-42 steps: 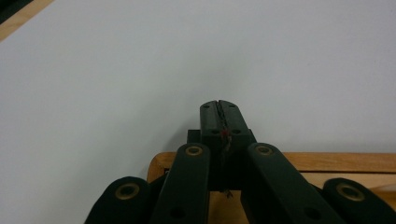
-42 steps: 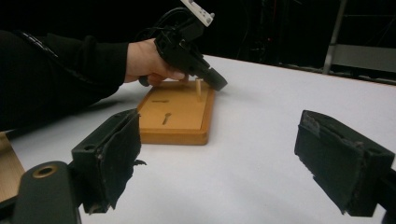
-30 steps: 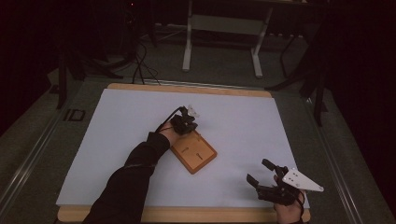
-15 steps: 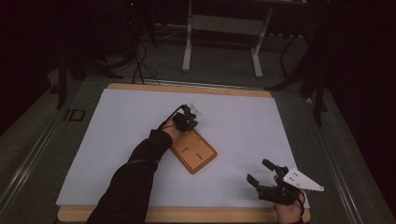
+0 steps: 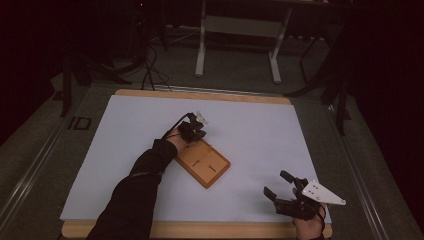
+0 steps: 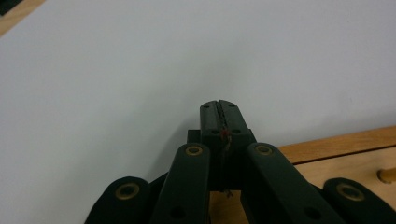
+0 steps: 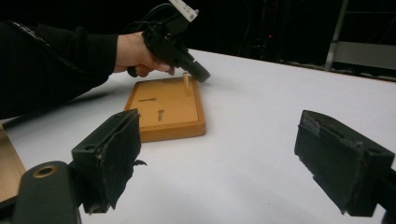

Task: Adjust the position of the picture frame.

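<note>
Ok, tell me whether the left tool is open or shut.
Shut. In the left gripper view, the left tool has its jaws pressed together above the white sheet, with only a thin seam between them.

You face a wooden-edged surface [image 5: 200,95] covered by a large pale bluish-white sheet [image 5: 260,135], dimly lit while the room beyond falls off into darkness. Past its far edge, on the grey-green floor [image 5: 240,75], you can see a pale metal stand with two legs and a crossbar [image 5: 240,30], with black cables [image 5: 150,65] trailing at the left. A grey metal rail [image 5: 30,165] runs along the left side, near a label reading "ID" [image 5: 79,123].
</note>
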